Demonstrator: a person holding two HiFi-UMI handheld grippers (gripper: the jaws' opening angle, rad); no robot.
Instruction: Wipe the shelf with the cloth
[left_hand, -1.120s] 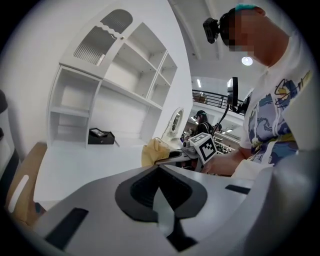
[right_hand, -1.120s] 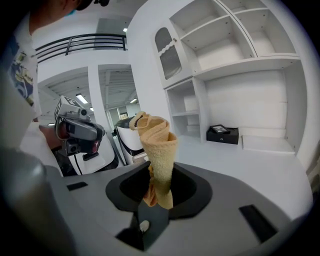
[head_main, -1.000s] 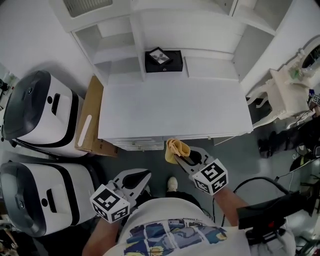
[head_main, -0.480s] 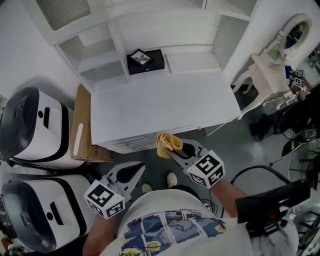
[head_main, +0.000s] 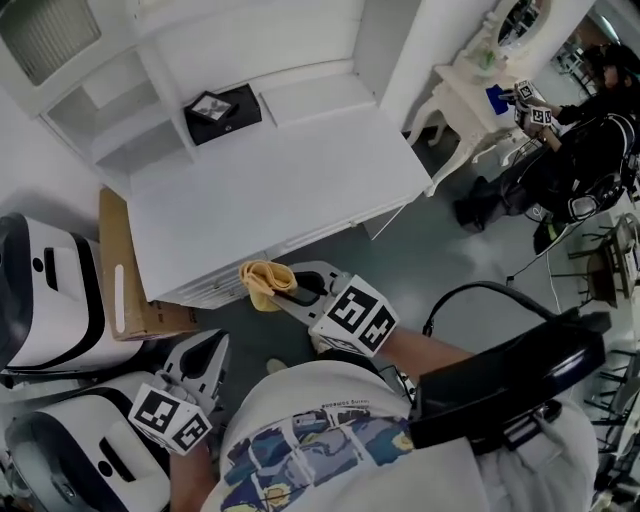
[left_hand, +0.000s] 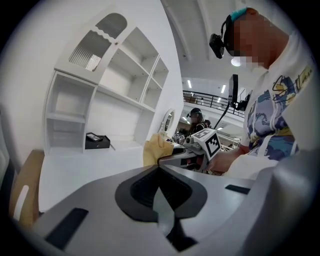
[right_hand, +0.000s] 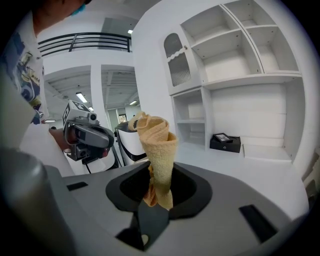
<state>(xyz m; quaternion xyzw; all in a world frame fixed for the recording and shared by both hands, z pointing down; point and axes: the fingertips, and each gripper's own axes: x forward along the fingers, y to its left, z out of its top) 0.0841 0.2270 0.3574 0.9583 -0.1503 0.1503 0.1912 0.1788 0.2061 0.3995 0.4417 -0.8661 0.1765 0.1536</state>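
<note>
The yellow cloth (head_main: 262, 281), pinched in the right tongs (head_main: 286, 291), still hangs just off the front edge of the white shelf (head_main: 270, 190) while the person turns, so wiping has not begun; the left tongs (head_main: 211, 349) stay pressed together, empty, lower down.

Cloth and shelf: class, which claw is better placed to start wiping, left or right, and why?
Right. The right claw is shut on the cloth beside the shelf's front edge; the left claw is shut, empty and farther from it.
</note>
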